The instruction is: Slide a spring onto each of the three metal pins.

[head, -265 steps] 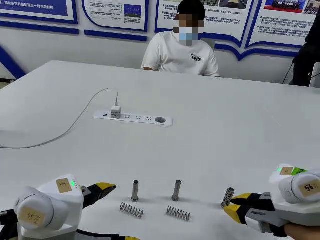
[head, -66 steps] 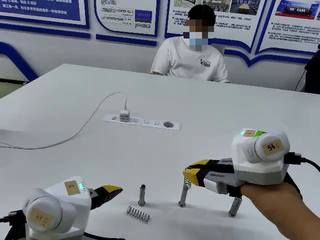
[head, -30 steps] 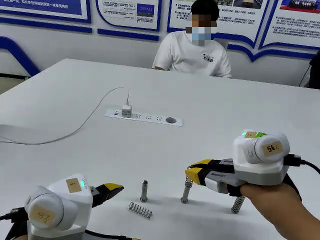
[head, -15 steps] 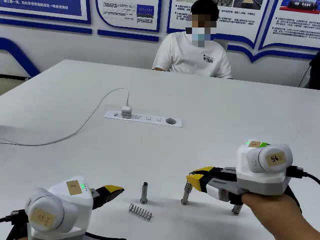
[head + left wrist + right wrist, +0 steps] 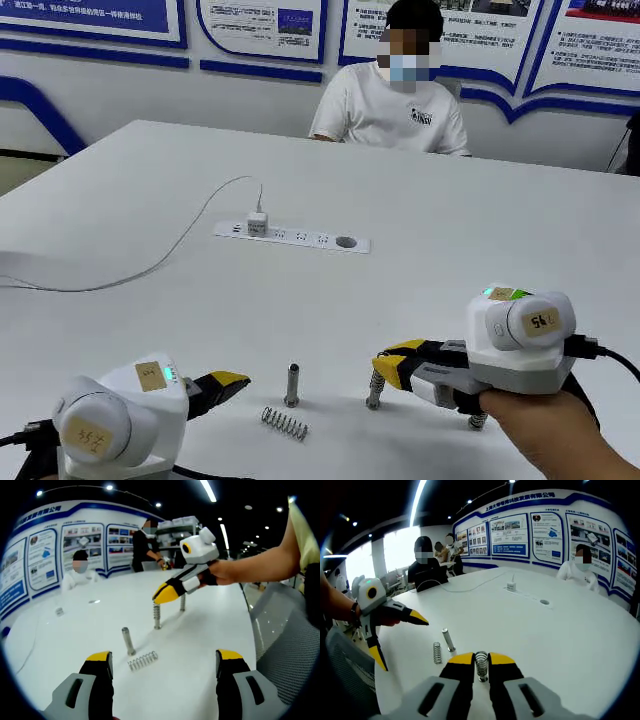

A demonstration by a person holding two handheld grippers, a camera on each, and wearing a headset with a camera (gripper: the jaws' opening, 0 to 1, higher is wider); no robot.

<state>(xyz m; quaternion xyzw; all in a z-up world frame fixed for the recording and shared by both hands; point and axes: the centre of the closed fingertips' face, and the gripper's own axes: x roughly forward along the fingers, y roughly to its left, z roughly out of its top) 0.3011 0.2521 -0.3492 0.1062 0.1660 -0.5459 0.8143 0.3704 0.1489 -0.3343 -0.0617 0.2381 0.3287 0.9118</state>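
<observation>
Three metal pins stand in a row near the table's front edge. The left pin (image 5: 292,383) (image 5: 128,641) (image 5: 448,639) is bare, and a loose spring (image 5: 284,423) (image 5: 143,660) (image 5: 437,652) lies on the table beside it. The middle pin (image 5: 374,393) (image 5: 157,616) carries a spring (image 5: 481,664), and my right gripper (image 5: 385,364) (image 5: 481,661) (image 5: 167,592) is shut on that spring near its top. The right pin (image 5: 478,420) (image 5: 182,602) also wears a spring and is half hidden behind the right gripper. My left gripper (image 5: 231,381) (image 5: 164,656) (image 5: 402,642) hovers open, left of the bare pin.
A white power strip (image 5: 292,237) with a plugged charger (image 5: 258,222) and a trailing cable (image 5: 150,265) lies mid-table. A person (image 5: 392,100) sits at the far side. Other people sit to the left in the right gripper view (image 5: 425,562).
My right gripper has come down over the middle pin with the spring, which now sits lower on the pin. The left gripper has stayed in place.
</observation>
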